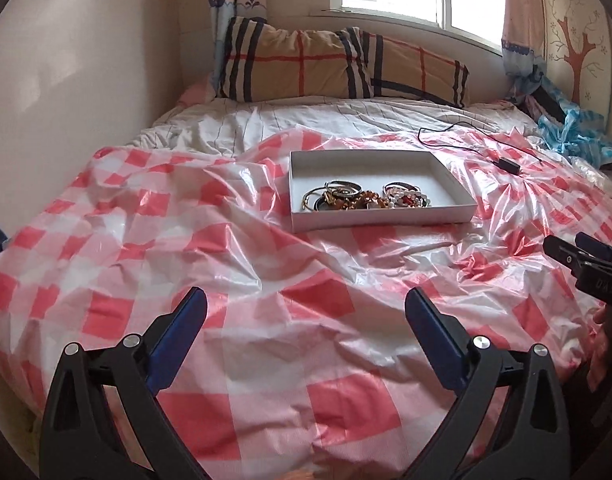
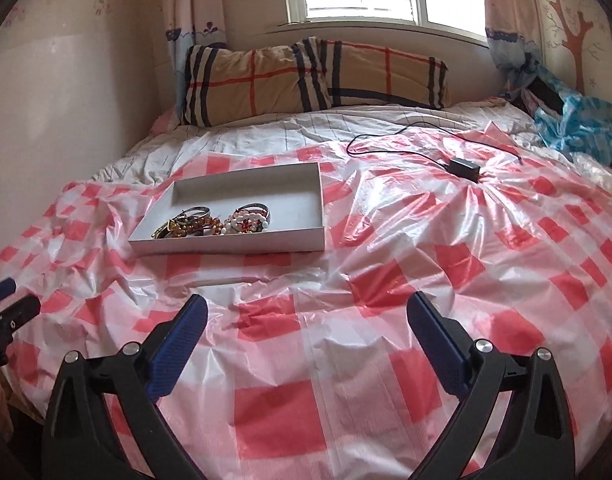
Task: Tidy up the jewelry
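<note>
Across the bed, a checked plastic sheet (image 1: 266, 340) is carrying a white box (image 1: 380, 222) of jewelry (image 1: 366, 198). Both the left gripper (image 1: 306, 308) and right gripper (image 2: 308, 312) are hanging spread and empty, well short of it; sorting looks unstarted, so next comes reaching in.

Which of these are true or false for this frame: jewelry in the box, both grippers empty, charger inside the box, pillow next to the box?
1. The bracelets and beads lie in the shallow white cardboard box. True.
2. The left gripper and right gripper are open and empty. True.
3. The small black charger with cable is inside the box. False: it lies on the red-and-white checkered plastic sheet.
4. The tan plaid pillow touches the box. False: it sits apart, under the window.
</note>
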The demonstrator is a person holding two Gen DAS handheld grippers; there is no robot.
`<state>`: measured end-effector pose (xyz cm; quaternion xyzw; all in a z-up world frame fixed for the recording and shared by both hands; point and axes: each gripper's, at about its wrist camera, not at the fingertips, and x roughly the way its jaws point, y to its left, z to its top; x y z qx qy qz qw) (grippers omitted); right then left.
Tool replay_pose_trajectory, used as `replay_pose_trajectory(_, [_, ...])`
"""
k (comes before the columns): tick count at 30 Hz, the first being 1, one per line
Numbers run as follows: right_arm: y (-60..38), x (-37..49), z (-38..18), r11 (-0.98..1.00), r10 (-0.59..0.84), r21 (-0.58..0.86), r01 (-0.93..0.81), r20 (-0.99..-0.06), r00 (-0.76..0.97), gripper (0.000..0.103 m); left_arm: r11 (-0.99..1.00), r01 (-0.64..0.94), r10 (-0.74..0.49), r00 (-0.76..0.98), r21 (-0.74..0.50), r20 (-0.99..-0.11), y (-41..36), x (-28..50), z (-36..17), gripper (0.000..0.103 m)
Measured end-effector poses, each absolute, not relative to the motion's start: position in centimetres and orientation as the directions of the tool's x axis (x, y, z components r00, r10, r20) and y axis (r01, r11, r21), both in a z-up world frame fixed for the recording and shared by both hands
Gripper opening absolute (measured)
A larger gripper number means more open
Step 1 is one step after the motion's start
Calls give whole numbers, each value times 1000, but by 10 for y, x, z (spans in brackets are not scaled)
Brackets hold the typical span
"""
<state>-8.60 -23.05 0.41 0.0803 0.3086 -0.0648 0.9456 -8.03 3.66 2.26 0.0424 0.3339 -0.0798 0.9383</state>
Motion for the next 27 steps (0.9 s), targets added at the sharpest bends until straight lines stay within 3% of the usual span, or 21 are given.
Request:
replay_pose_trajectory(6, [-226,-128,13,979,-46,126,162,-635,771,96,983,182,-123,771,31,-624,42,-129,37,95])
replay_pose_trajectory(11, [-196,-159,21,992,-118,-43,117,-621,775,96,975,198,-96,775,97,-624,35,-163,38,95])
replay_pose_trajectory(17, [-191,-175,13,989,-141,-61,131,-616,775,96,973,181,-55,778,140,-626,29,-171,31,95])
replay_pose_trajectory(22, [-179,-171,10,980,-196,-142,138,-604,773,96,985,155,-68,768,82,-637,40,-164,30,95])
replay_pose_trajectory(27, [-174,-171,10,975,-214,-173,137,-589,779,96,982,153,-50,764,106,-643,34,-163,28,95])
